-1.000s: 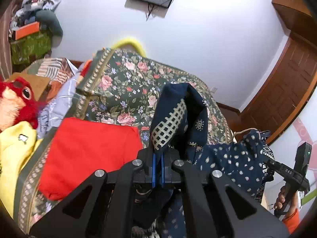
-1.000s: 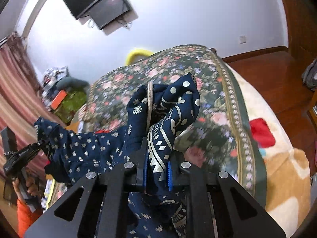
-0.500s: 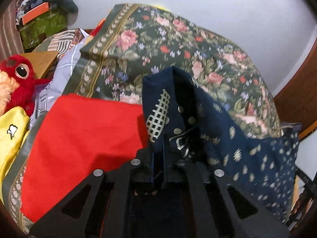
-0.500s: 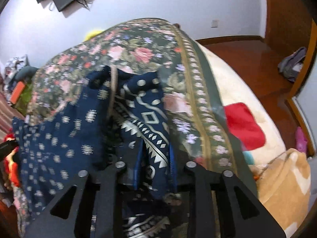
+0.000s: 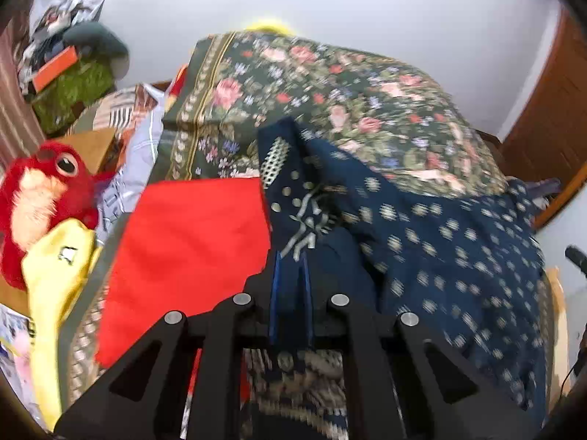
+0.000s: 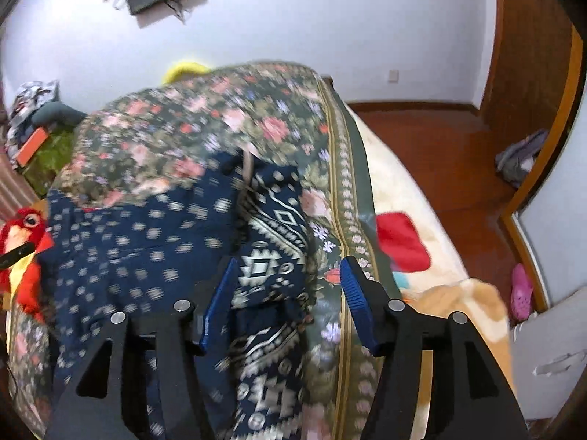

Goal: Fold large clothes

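Over on the left, the left gripper (image 5: 291, 275) is clenched on a fold of the navy patterned garment (image 5: 440, 227), which lies spread on the floral bedspread (image 5: 330, 84) beside a red cloth (image 5: 190, 234). Meanwhile the right gripper (image 6: 290, 289) has just been opening; the garment's corner lies loose between its parted pads.

Left claw (image 5: 290, 282) pinches a fold of navy patterned garment (image 5: 433, 227). Garment spreads toward 3 o'clock over floral bedspread (image 5: 330, 88). Red cloth (image 5: 190, 242) at 9 o'clock, red plush toy (image 5: 40, 198) beyond.
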The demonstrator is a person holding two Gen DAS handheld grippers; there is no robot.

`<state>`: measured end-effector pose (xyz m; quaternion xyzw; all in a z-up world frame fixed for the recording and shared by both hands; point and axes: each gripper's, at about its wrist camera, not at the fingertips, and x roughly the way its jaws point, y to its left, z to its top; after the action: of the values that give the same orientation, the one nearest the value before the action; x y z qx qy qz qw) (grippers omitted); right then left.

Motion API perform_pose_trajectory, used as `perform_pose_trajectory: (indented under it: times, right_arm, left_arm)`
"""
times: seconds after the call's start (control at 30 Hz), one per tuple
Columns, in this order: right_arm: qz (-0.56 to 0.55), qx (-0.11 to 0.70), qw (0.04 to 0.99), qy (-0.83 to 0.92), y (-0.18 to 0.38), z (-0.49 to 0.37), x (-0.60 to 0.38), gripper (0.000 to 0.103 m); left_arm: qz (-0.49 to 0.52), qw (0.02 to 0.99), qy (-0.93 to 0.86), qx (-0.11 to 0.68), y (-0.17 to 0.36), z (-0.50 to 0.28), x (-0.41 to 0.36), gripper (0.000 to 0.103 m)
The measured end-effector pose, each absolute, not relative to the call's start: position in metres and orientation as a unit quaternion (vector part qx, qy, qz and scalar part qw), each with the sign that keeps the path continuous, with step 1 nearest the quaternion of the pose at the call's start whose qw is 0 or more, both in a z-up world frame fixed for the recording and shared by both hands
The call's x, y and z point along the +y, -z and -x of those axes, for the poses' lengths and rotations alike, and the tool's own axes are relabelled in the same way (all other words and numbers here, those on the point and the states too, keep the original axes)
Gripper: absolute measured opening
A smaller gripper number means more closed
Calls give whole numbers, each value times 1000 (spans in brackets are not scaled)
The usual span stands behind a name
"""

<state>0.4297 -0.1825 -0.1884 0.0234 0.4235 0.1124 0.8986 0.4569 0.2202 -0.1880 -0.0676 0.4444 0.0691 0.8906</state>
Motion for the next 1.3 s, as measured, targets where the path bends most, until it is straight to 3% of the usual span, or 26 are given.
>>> perform_pose_trajectory:
  times: [0.3, 0.5, 0.6, 0.9, 1.3]
  right_arm:
    - [-6, 364, 919, -151, 116, -348, -180, 83]
    - [9, 352, 918, -180, 101, -300, -177, 84]
    - [17, 354, 915, -191, 104, -279, -175, 85]
    - [26, 413, 888, -201, 152, -238, -177, 85]
    - [3, 512, 837, -194, 225, -220, -191, 85]
  left_arm:
    - [32, 917, -29, 397, 115, -374, 184, 25]
    - [5, 930, -13, 367, 90, -312, 162, 36]
    - [-6, 933, -7, 360, 89, -285, 154, 47]
    - [25, 902, 15, 431, 141, -238, 153, 70]
    - [246, 801, 31, 545, 262, -208, 201, 71]
